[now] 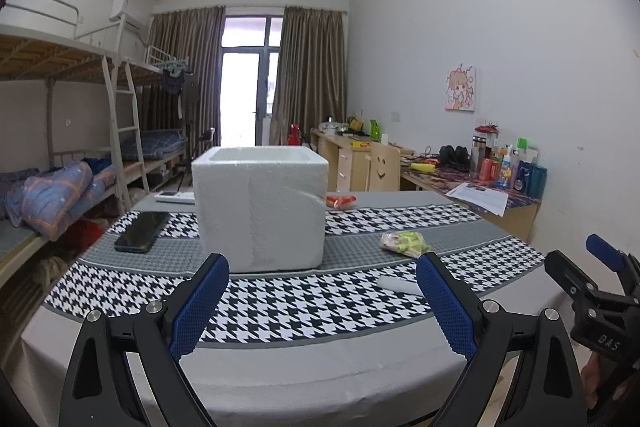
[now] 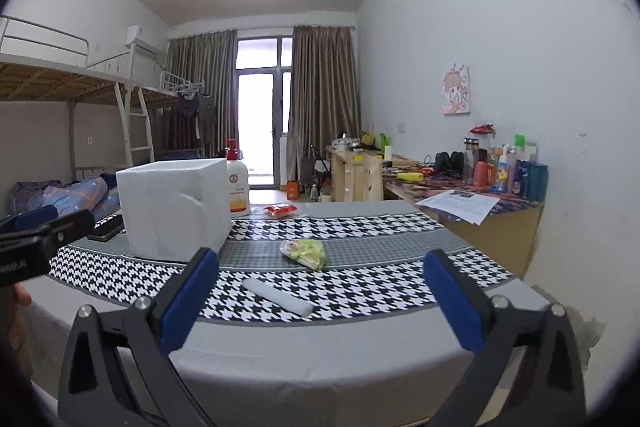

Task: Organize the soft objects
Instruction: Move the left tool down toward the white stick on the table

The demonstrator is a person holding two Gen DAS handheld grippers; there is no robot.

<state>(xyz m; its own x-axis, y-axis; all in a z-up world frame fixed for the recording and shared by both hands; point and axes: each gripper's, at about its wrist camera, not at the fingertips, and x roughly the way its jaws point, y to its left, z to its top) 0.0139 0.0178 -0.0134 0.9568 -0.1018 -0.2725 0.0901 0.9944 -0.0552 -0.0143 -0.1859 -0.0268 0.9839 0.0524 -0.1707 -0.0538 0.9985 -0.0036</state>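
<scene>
A white foam box (image 1: 260,205) (image 2: 174,209), open at the top, stands on the houndstooth cloth. A green-yellow soft packet (image 1: 404,243) (image 2: 303,251) lies to its right. A white soft bar (image 2: 278,295) (image 1: 398,284) lies nearer the front edge. A red packet (image 1: 340,202) (image 2: 280,211) lies behind the box. My left gripper (image 1: 322,301) is open and empty, in front of the box. My right gripper (image 2: 320,301) is open and empty, just short of the white bar.
A black phone (image 1: 142,231) and a white remote (image 1: 175,197) lie left of the box. A pump bottle (image 2: 237,185) stands behind it. A cluttered desk (image 2: 480,195) stands at the right wall, bunk beds (image 1: 60,163) on the left.
</scene>
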